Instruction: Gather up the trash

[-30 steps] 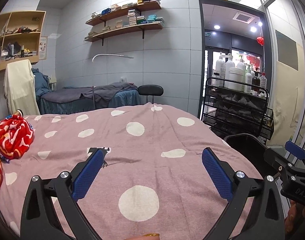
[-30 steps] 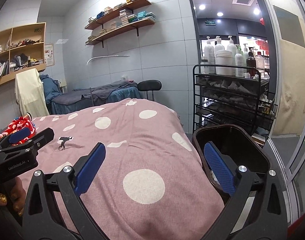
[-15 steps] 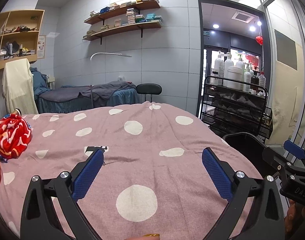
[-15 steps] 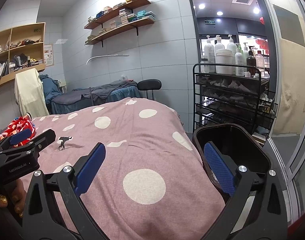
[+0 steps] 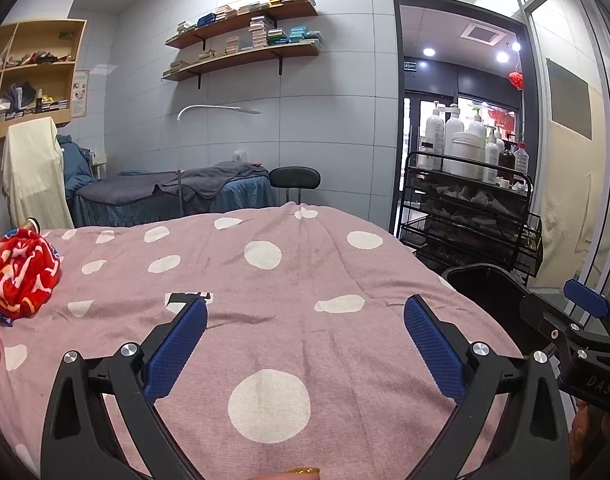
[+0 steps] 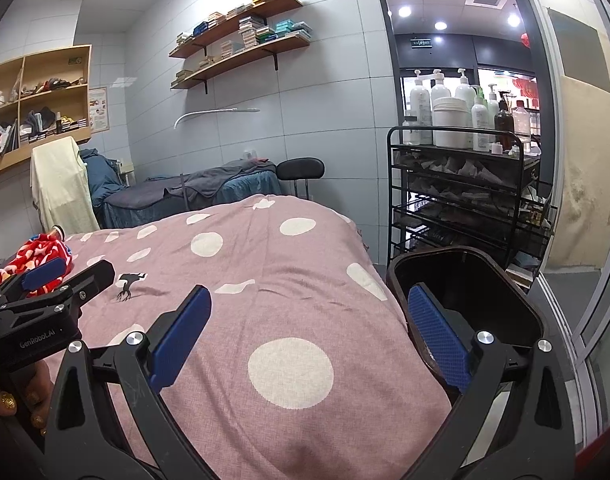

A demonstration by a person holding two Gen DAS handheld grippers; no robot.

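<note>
This looks like a treatment room in a beauty or massage salon. Two treatment beds stand in it: a near one under a pink blanket (image 5: 289, 320) with white dots, and a far one (image 5: 173, 196) against the tiled wall, draped in grey and blue covers, with a black stool (image 5: 295, 179) at its end. A black wire cart (image 6: 465, 200) by the doorway carries large white pump bottles (image 6: 445, 112) and tubs on top. Wall shelves (image 5: 245, 40) hold stacks of small boxes, and a slim white lamp arm (image 5: 217, 110) reaches out above the far bed.
</note>
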